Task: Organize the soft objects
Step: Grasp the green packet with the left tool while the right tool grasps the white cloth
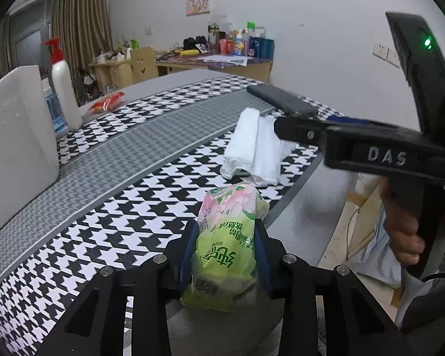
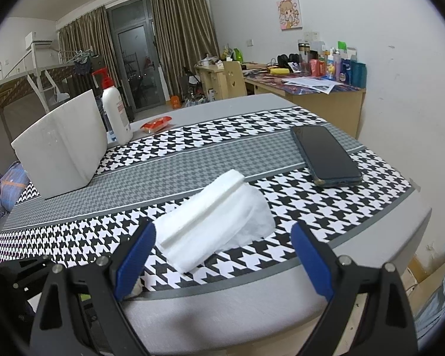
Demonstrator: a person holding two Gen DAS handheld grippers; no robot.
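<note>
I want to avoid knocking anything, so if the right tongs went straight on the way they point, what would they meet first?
Most likely the folded white cloth, lying just ahead between the open right tongs. The phone lies farther off to the right.

Glossy plastic tissue pack (image 1: 227, 246), woven tablecloth (image 1: 127, 160)

White wall (image 2: 356, 9), brown curtains (image 2: 181, 35), cluttered desk (image 2: 320, 98)

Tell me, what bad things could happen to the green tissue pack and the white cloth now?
1. The left gripper squeezes the green tissue pack near the table edge; if the slick wrapper slips, it might fall.
2. The right gripper is open at the white cloth; closing may catch only the top layer, so it could unfold.
3. The phone lies close by and could get bumped.
</note>
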